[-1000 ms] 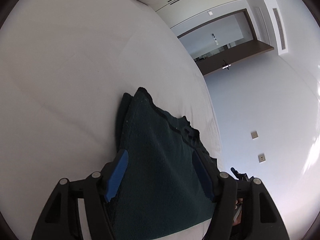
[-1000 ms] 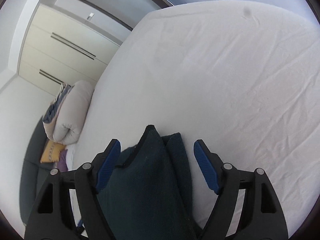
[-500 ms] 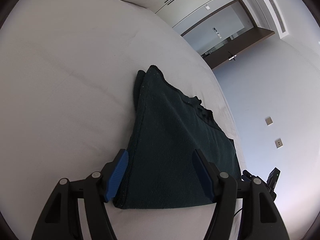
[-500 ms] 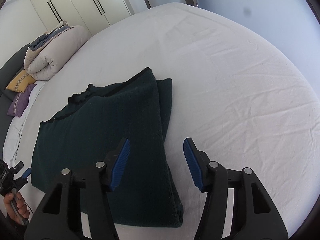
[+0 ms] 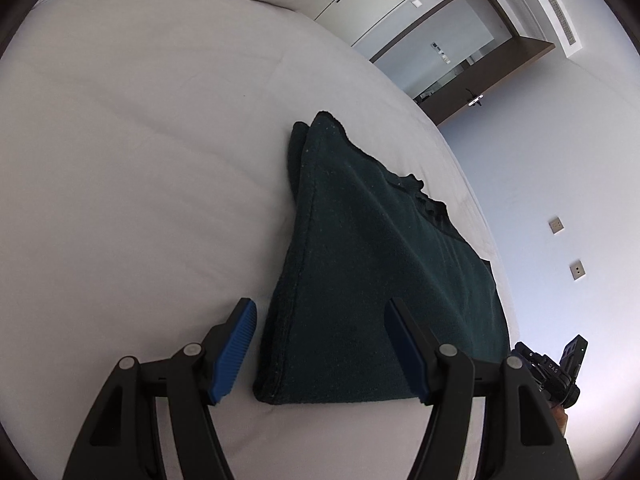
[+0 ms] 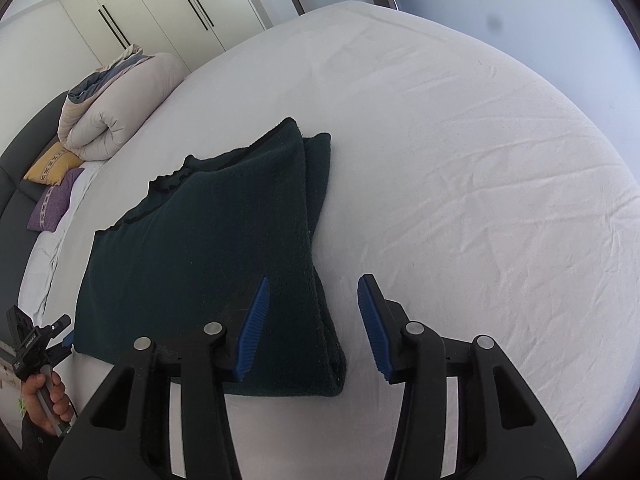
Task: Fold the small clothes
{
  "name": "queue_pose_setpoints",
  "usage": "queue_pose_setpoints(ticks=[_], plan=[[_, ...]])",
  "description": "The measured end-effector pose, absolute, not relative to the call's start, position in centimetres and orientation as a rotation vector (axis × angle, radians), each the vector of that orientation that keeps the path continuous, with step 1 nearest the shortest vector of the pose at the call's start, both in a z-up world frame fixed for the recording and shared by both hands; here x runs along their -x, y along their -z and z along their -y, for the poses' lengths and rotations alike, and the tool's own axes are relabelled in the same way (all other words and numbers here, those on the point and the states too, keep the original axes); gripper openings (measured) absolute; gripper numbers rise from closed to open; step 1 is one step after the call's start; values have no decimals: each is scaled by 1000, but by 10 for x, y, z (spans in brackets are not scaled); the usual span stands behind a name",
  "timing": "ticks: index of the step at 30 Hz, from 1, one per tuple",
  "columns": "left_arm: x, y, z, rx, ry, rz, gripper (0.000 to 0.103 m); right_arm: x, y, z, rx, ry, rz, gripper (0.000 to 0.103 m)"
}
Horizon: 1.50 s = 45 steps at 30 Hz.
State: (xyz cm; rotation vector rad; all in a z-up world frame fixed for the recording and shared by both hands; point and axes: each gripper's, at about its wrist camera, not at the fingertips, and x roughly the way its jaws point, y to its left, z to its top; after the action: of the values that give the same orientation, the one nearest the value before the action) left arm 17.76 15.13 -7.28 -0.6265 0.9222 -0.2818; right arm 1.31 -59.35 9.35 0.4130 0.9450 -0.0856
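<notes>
A dark green knitted garment [image 5: 372, 256] lies folded flat on the white bed sheet [image 5: 140, 168]. It also shows in the right wrist view [image 6: 208, 248]. My left gripper [image 5: 320, 344] is open and empty, held just above the garment's near edge at its left corner. My right gripper [image 6: 312, 320] is open and empty, above the garment's near right corner, with its folded edge between the fingers. The right gripper's body shows at the lower right of the left wrist view [image 5: 556, 368]; the left gripper's body shows at the lower left of the right wrist view [image 6: 36, 344].
A rolled beige duvet [image 6: 112, 112] lies at the head of the bed, with a yellow pillow [image 6: 52, 164] and a purple pillow [image 6: 56, 200] beside it. White wardrobes [image 6: 168, 12] stand behind. A dark doorway [image 5: 472, 52] is beyond the bed.
Both grippers have drawn back and risen from the garment, which now lies flat on the sheet. More of the bed and garment shows in both views.
</notes>
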Motion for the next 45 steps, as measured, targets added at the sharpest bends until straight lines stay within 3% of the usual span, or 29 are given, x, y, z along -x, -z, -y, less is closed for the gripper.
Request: queue_pose_setpoints(ticks=[4,11,14,20,22,25,35,45], plan=[[-178,73,-151,615,279,-926,68,-14,-89,587,-381,81,-975,44],[-180,70,-145,599,289,-926,67,-23,-82,577,-310,75,-1019,12],[-182,71,-144,594,292,-935,61,-21,-88,577,-297,87,-1008,6],[-184,73,-142,572,289,-958,38,-13,-95,573,-260,93,-1016,5],[-185,75,-142,561,281,-971,26,-8,-97,577,-291,101,-1008,5],[-186,79,-143,536,273,-990,18,2,-90,590,-345,125,-1002,4],[-180,75,-144,499,270,-995,17,9,-68,609,-494,110,-982,5],[-177,61,-149,508,247,-951,21,15,-101,597,-406,215,-932,8]])
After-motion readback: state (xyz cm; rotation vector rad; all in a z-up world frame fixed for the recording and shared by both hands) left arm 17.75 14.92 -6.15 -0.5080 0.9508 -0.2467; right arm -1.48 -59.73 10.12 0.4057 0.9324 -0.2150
